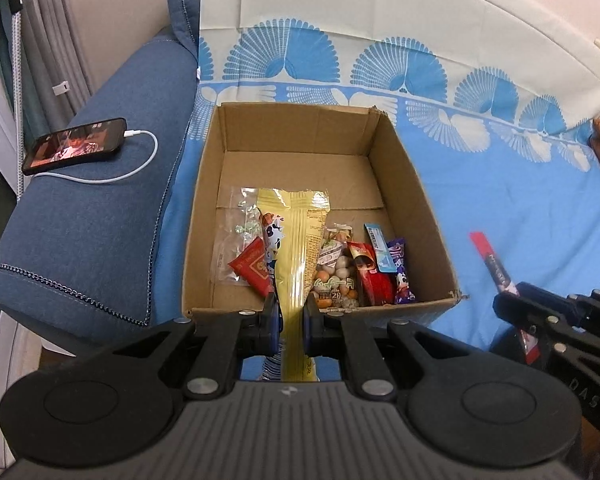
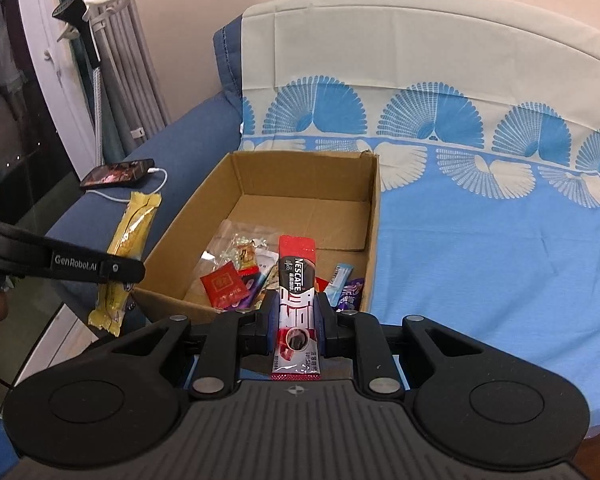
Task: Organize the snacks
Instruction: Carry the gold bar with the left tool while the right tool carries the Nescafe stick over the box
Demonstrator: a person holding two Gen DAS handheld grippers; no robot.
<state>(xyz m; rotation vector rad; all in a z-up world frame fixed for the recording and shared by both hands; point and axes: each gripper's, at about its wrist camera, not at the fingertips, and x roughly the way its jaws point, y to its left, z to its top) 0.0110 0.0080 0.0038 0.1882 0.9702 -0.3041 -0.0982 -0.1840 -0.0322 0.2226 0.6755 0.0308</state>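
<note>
Gold packet (image 1: 300,248) clamped in left gripper (image 1: 291,312), above box (image 1: 412,184).

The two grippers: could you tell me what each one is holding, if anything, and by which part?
The left gripper clamps a yellow snack packet near its lower end; the right gripper clamps a red Nescafe sachet around its middle.

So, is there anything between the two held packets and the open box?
Nothing visible. The cardboard box is open on top, and the gold packet and the Nescafe stick both have free air up to its near rim.
</note>
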